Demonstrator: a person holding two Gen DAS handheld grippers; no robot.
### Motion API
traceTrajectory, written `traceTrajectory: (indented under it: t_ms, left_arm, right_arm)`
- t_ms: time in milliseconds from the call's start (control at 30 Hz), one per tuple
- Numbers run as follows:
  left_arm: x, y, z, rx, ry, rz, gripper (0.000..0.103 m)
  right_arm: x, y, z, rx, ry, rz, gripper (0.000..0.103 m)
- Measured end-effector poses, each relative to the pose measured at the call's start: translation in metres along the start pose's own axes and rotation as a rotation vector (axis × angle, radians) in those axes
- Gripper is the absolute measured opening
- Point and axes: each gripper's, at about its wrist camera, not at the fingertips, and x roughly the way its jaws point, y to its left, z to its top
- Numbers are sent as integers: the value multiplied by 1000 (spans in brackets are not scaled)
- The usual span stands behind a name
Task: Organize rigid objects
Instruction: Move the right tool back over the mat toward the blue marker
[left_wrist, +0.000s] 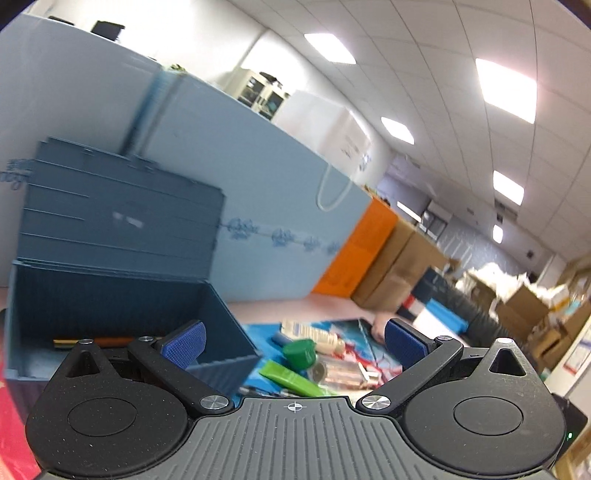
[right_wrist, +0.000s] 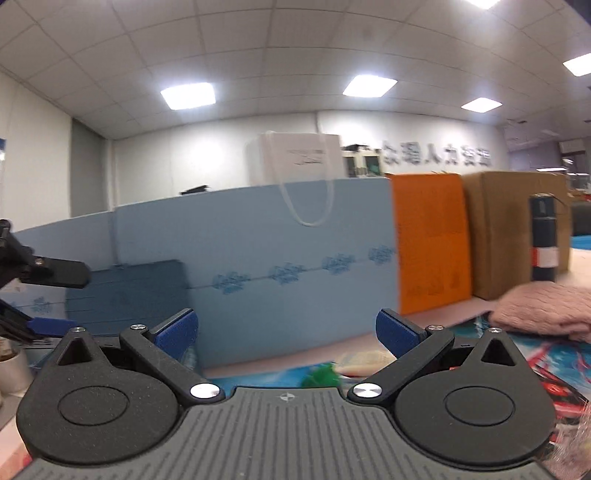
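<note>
My left gripper (left_wrist: 293, 341) is open and empty, held above the table beside an open blue storage box (left_wrist: 110, 314). The box holds an orange pen-like item (left_wrist: 110, 340) and a dark one beside it. Below the fingers, on a colourful mat (left_wrist: 351, 332), lie a green cap (left_wrist: 301, 352), a light green tube (left_wrist: 291, 376), a cream bottle (left_wrist: 314, 334) and a copper-coloured item (left_wrist: 343, 374). My right gripper (right_wrist: 284, 332) is open and empty, raised and facing the blue partition. The green cap (right_wrist: 321, 376) shows blurred just below it. The left gripper's finger (right_wrist: 55, 273) shows at the left edge.
A light blue partition (left_wrist: 258, 206) runs behind the table. An orange bag (right_wrist: 428, 243) and a cardboard box (right_wrist: 513, 229) stand to the right, with a dark upright canister (right_wrist: 545, 240). A pink-sleeved arm (right_wrist: 546, 310) rests on the mat. A white paper bag (right_wrist: 299, 158) sits behind the partition.
</note>
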Motion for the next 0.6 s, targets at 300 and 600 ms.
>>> traceTrajectory:
  t_ms: [300,600]
  left_arm:
    - [49,-19,-19,-63,168,-89,103]
    - [102,-33,-42,-94,266,-33,103]
  right_arm:
    - [-6,-41,-20,19,114,-39,103]
    - [2,-66,-39,-12,267,-36,103]
